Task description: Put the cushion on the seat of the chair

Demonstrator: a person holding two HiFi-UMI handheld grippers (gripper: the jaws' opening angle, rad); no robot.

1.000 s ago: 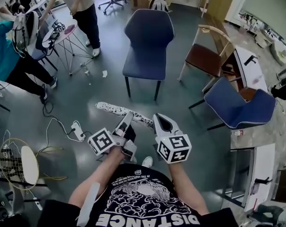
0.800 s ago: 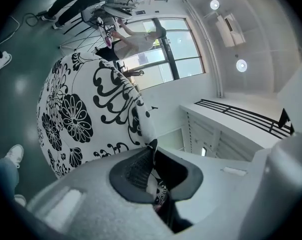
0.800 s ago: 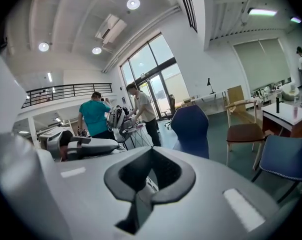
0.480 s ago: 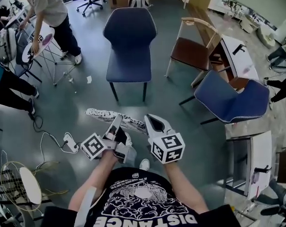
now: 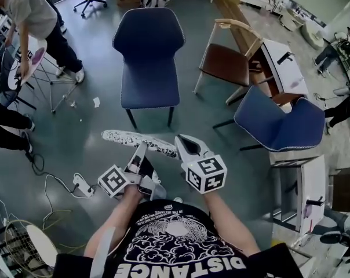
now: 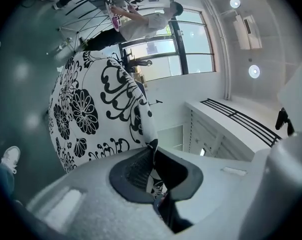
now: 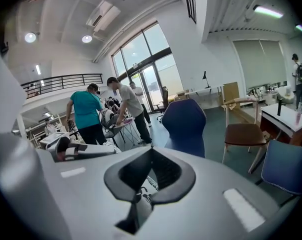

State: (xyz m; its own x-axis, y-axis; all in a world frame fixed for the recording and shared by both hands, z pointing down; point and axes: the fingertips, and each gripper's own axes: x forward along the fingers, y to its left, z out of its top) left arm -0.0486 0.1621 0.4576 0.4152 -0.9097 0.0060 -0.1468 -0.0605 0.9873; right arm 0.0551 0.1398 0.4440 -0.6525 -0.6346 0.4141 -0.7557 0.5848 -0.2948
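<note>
Right now I hold the cushion (image 5: pixel 134 141) in both grippers, in the air over the floor (image 5: pixel 94 126), on the near side of the chair (image 5: pixel 149 51). It lies roughly flat, stretching out to the left, white with a black flower print. It does not touch the chair; the seat (image 5: pixel 150 88) lies beyond it, bare and facing me.

My left gripper (image 5: pixel 142 153) has its jaws pinched together on the cushion's near edge; its own view shows the printed cloth squeezed between the dark pads and the rest of the cushion fanning out ahead. My right gripper (image 5: pixel 181 143) sits just to the right, at the cushion's right end, its jaws likewise closed with a fold of the cloth caught between them.

To the right of the chair stands a wooden chair (image 5: pixel 230 62) with a brown seat, and nearer, a second blue chair (image 5: pixel 279 126). At far left a person (image 5: pixel 30 10) bends over a small table. A power strip (image 5: pixel 81 184) lies on the floor at near left.
</note>
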